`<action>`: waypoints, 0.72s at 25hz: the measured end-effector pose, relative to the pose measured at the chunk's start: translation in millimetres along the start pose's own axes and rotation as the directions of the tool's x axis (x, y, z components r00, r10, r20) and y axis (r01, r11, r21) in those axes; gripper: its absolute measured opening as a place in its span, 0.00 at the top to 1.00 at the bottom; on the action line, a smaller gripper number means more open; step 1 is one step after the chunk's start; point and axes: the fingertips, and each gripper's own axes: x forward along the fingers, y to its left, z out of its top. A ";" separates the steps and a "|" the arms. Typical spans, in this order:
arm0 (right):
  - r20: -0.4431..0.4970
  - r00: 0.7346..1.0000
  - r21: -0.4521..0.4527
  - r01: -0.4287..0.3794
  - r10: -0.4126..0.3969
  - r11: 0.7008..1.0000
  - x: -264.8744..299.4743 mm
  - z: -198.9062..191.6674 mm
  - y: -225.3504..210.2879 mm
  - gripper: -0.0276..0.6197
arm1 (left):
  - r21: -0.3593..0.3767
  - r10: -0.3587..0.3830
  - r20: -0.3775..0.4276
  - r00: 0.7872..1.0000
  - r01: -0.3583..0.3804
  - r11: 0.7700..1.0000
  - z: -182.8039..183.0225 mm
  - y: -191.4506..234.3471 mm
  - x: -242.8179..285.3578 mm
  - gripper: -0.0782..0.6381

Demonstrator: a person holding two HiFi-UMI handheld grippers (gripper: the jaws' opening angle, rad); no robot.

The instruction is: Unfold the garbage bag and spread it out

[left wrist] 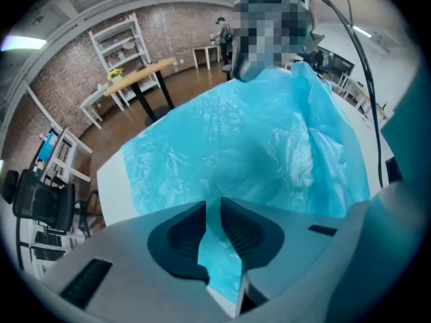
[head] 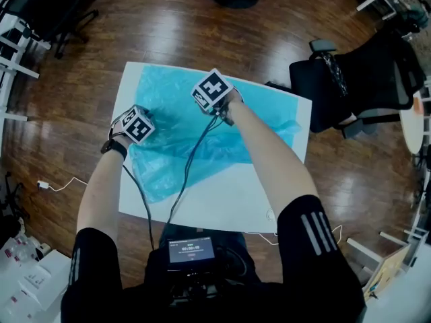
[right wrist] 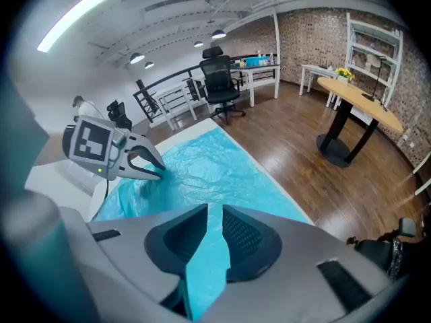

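Jaws on garbage bag (head: 268,113) over table (head: 225,202), office chair (head: 374,73) alongside.

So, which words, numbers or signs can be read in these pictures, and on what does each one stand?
No text can be read.
Small screen below the person's chest: some characters, too small to read.
Left marker cube and right marker cube: black-and-white square patterns only, no words.

Black shirt (head: 323,268), white-striped sleeves (head: 311,231); black wristband (head: 114,147); black cables (head: 192,160); grey left hand-held gripper (left wrist: 214,206), right hand-held gripper (right wrist: 215,210).
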 end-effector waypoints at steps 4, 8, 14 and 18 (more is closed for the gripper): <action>0.087 0.996 0.015 0.003 -0.005 1.000 -44.7 -4.4 -4.9 0.80 | 0.000 0.001 -0.003 1.000 -0.001 1.000 0.8 0.8 0.3 0.80; 0.121 0.993 0.023 0.015 -0.017 1.000 -79.4 -30.7 -9.3 0.78 | -0.011 0.011 -0.004 1.000 -0.011 1.000 -0.1 0.9 -0.9 0.81; 0.200 0.975 0.075 0.079 -0.092 0.994 -128.4 -76.8 -20.4 0.68 | 0.003 0.028 -0.007 1.000 -0.028 1.000 -0.4 -0.9 -1.2 0.84; 0.257 0.952 0.162 0.128 -0.168 0.978 -165.8 -116.6 -38.0 0.64 | 0.008 0.056 -0.025 0.998 -0.056 0.998 0.7 2.3 -6.2 0.84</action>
